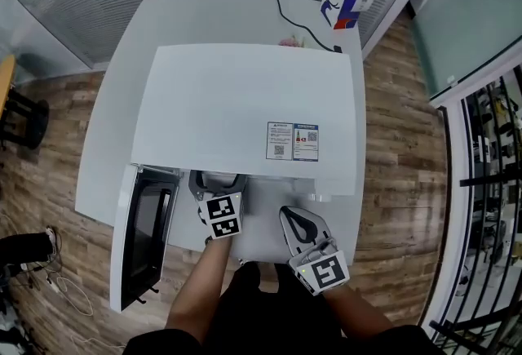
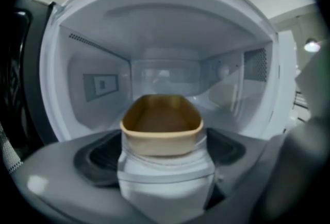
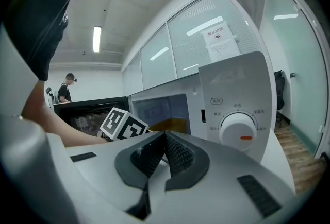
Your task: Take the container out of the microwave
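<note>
One stage of the task looked complete and two looked outstanding. White table (image 1: pixel 114 141), smooth and matte, carried everything. Microwave (image 1: pixel 245 100), a plain white box with flat painted panels and two printed labels (image 1: pixel 292 141) on its top, stood toward the table's near edge. Its door (image 1: pixel 147 235), white-framed with a dark window, hung open toward the table's left edge, so access was already gained.

Left gripper (image 1: pixel 218 180), grey moulded plastic with dark pads, was at the mouth of the pale, glossy cavity, its jaws spread wide and pressing on nothing. Right gripper (image 1: pixel 298 224), of the same build with ribbed black pads, hung before the control panel at the table's front edge, its jaws closed together on nothing.

Container (image 2: pixel 161 125), a tan oblong tub with rounded corners, a thin rim and a dull, plastic-like finish, apparently empty, still sat on the cavity floor. It lined up between the left jaws but was not gripped. Grasp and withdrawal, by my reading, were still to come. Dial (image 3: pixel 238 132) on the panel was round, white and glossy, with an orange mark.
</note>
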The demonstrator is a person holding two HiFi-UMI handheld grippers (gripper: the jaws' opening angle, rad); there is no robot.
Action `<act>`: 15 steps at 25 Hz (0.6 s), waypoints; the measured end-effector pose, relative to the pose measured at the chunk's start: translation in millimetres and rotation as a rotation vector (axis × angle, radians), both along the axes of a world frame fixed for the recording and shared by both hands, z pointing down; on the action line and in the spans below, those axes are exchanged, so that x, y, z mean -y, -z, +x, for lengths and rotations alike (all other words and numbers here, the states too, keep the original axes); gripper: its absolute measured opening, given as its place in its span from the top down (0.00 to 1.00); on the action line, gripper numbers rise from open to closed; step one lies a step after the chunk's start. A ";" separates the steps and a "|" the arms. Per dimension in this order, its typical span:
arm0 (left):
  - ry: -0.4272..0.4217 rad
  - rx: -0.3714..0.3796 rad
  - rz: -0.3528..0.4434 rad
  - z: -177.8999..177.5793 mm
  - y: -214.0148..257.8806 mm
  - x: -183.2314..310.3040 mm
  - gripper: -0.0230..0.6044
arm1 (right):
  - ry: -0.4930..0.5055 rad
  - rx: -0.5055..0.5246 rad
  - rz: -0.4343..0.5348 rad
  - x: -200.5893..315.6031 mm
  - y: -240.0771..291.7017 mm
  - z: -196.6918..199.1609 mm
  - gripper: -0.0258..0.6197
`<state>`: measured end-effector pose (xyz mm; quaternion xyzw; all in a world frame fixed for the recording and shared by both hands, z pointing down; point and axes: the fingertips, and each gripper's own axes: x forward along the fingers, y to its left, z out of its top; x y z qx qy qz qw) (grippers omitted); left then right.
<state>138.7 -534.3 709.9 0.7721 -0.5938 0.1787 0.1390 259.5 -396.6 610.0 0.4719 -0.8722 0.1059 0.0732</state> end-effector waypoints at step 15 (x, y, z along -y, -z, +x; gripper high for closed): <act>0.011 0.035 0.053 -1.4 7.6 -4.4 0.24 | -0.019 0.020 -0.016 -9.0 -5.1 5.6 0.96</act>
